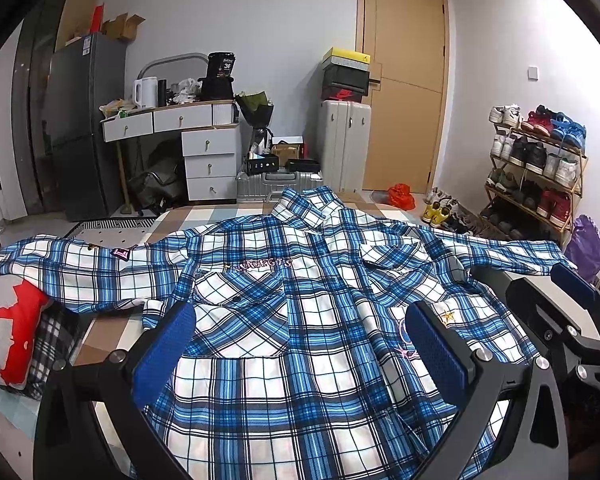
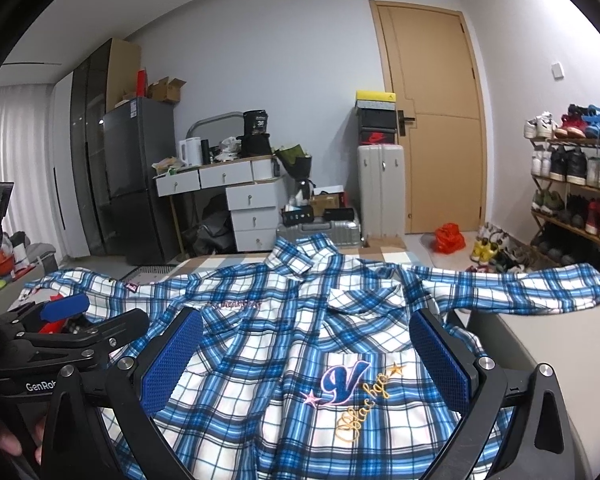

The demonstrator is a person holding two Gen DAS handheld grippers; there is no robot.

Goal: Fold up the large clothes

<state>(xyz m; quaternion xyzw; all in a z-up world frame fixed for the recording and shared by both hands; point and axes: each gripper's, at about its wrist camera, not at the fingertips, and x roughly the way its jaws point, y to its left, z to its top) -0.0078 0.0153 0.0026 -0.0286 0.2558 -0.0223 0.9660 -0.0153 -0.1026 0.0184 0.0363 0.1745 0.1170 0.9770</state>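
A large blue-and-white plaid shirt (image 1: pixel 300 320) lies spread front-up on the bed, collar pointing away, both sleeves stretched out to the sides. Its chest carries an embroidered "V" logo (image 2: pixel 346 380). My left gripper (image 1: pixel 300 344) hovers open over the shirt's lower front, blue pads wide apart with nothing between them. My right gripper (image 2: pixel 306 360) is also open above the same shirt (image 2: pixel 300 340), over its right half near the logo. Each gripper shows at the edge of the other's view: the right one (image 1: pixel 560 300) and the left one (image 2: pixel 72 320).
A red-and-grey pillow (image 1: pixel 8 328) lies at the bed's left. Beyond the bed stand a fridge (image 1: pixel 84 120), a cluttered desk with drawers (image 1: pixel 196 136), suitcases (image 1: pixel 344 144), a closed door (image 1: pixel 404 80) and a shoe rack (image 1: pixel 540 168). A hand (image 2: pixel 4 440) holds the left gripper's handle.
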